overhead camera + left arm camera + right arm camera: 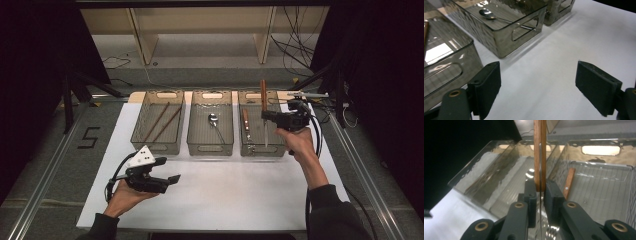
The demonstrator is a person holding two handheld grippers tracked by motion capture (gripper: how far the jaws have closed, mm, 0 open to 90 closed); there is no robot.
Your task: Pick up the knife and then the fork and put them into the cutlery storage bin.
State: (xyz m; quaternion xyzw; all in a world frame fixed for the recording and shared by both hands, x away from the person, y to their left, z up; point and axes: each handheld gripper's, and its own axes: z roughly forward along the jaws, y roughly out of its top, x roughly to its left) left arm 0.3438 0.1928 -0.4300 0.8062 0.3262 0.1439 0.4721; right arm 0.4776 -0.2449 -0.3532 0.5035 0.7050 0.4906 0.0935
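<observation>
The right gripper (272, 117), at the right of centre in the high view, is clenched on a knife (264, 111). In the right gripper view its two black jaws pinch the knife (540, 155) where the wooden handle meets the blade; the handle rises out of the top edge of the frame and is cut off there, while the thin blade runs down between the jaws and is hard to follow below them. In the high view the knife stands roughly upright over the right-hand bin (258, 148), handle towards the upper frame and pale blade pointing down. A second wooden-handled utensil (246, 123) lies inside that bin; its metal end is too small to make out.

The left gripper (167, 170), at the lower left of the high view, is released. In the left gripper view its pads (487, 86) stand wide apart over the bare white table top (554, 62), with nothing between them.

Outward from there, the middle bin (210, 148) holds a spoon (215, 123), seen also at the upper left of the left gripper view (487, 13). The left bin (158, 146) holds two long brown sticks (162, 122); what they are cannot be told. The ribbed, translucent bin walls blur whatever lies behind them.
</observation>
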